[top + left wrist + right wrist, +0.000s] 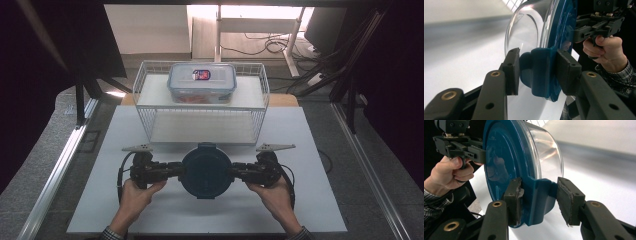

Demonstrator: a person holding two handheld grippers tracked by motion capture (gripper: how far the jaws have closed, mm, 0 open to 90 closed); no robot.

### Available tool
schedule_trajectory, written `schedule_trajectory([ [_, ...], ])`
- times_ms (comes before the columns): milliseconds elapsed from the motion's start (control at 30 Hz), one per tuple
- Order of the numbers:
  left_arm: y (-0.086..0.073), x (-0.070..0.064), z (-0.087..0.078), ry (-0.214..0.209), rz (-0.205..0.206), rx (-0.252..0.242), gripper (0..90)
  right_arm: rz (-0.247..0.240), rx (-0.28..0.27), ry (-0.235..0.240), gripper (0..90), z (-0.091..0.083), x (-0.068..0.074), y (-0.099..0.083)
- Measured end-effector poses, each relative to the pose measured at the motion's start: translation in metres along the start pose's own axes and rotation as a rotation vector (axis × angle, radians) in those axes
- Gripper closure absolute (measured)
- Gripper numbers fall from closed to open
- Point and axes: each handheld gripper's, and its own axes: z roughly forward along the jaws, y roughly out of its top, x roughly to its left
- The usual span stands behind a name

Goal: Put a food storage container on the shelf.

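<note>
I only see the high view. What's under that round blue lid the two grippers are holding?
Observer: A clear tub, shaped like a bowl. It looks empty.
Operator: What is the left one biting?
Observer: The left gripper is clamped on a blue latch flap at the edge of the lid.
Operator: And the right one?
Observer: The right gripper straddles the opposite flap. One pad presses the lid, and I can't tell whether the other one touches.
</note>
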Motion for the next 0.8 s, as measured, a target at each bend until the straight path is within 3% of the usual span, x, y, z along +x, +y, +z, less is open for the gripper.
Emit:
schedule_trajectory([
  [333,0.032,-0.011,-0.011,0.013,0.041,-0.028,58.1,-0.044,-0.036,-0.004,56.0,-0.012,0.008,0.033],
  [567,0.051,-0.015,-0.017,0.024,0.045,-0.04,58.0,-0.054,-0.051,0.001,56.0,-0.015,0.01,0.051],
  [800,0.077,-0.018,-0.025,0.019,0.055,-0.066,58.1,-0.07,-0.081,-0.003,56.0,-0.022,0.014,0.082],
])
